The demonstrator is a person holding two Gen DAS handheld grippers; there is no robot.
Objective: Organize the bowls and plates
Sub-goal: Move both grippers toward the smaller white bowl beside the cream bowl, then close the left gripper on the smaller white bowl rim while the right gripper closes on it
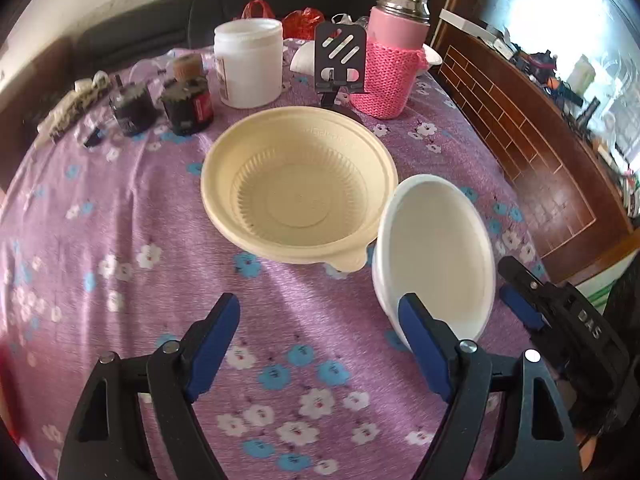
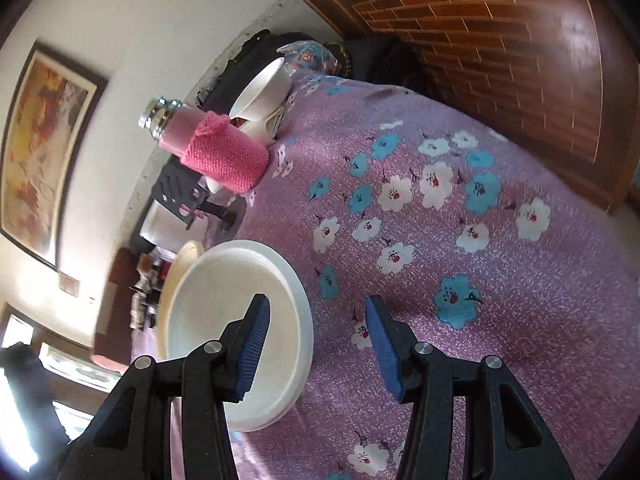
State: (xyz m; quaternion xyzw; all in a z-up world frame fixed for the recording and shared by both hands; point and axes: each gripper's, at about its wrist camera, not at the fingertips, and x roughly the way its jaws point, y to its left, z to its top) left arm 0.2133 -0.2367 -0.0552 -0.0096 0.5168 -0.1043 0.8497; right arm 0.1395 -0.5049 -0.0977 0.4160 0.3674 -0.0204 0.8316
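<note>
White foam bowl tipped up beside the cream bowl

The ribbed cream plastic bowl [image 1: 300, 184] sits mid-frame on the counter's purple flowered cloth [image 1: 120, 240]. The round white foam bowl [image 1: 436, 248] stands tilted at its lower right. The left gripper [image 1: 320, 304] has its jaws released and empty. The right gripper [image 2: 316, 304] has one jaw inside the white bowl and one outside; whether they grasp it I cannot tell.

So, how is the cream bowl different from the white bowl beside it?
The cream ribbed plastic bowl looks wider than the plain white bowl. The cream bowl sits flat on the purple floral tablecloth; the white bowl is tilted up on its edge. The cream bowl has ridges inside; the white bowl is smooth. Both are round and empty.
</note>
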